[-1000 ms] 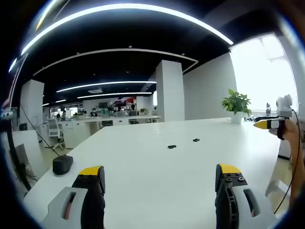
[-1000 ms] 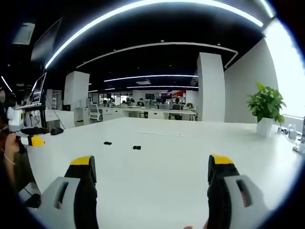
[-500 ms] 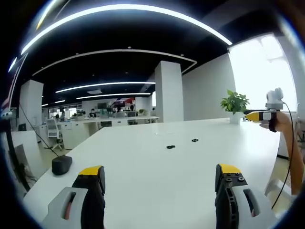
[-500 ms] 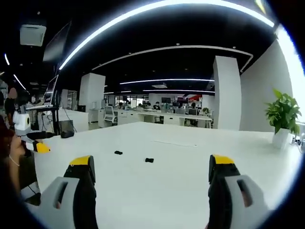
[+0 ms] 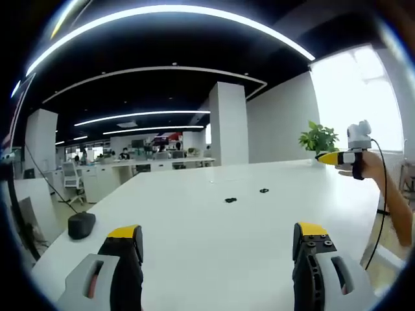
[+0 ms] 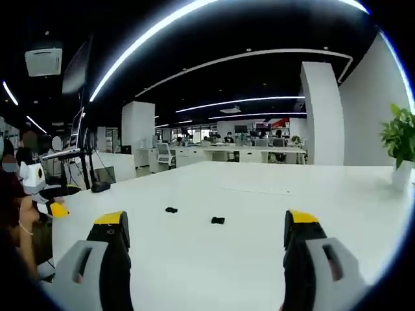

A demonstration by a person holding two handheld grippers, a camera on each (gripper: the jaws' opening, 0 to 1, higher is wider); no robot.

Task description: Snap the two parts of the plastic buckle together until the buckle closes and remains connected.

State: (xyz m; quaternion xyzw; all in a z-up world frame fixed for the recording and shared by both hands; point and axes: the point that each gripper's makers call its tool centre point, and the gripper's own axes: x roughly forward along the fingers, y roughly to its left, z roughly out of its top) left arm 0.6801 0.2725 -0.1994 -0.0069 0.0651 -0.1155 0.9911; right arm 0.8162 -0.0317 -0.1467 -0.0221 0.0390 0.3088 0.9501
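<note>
Both grippers are released, jaws wide apart with nothing between them. In the left gripper view the left gripper (image 5: pixel 217 259) sits at the bottom of the frame over the bare white table (image 5: pixel 214 253). The two buckle parts lie near the middle of the frame, a little above centre: one buckle part (image 5: pixel 230 200) to the left and the other buckle part (image 5: pixel 264 190) just right of it and slightly higher, near each other but apart, not joined.

Compared with a second ago, the right gripper (image 5: pixel 337 157) at the right edge of the left gripper view has risen and slid left, now crossing in front of the potted plant (image 5: pixel 316 137). The right gripper view has swung too: the plant (image 6: pixel 401 139) has drifted to the far right edge, and the buckle parts (image 6: pixel 171 210) (image 6: pixel 218 220) sit lower and nearer centre. The left gripper (image 6: pixel 55 208) shows at the left edge there, with a dark object (image 6: pixel 100 186) on the table behind it.

My reading is that the right gripper (image 6: pixel 204 259) is lining up on the buckle while the left stays put; both pieces look untouched and lie well ahead of either tool, so the approach and pickup are not yet done.
</note>
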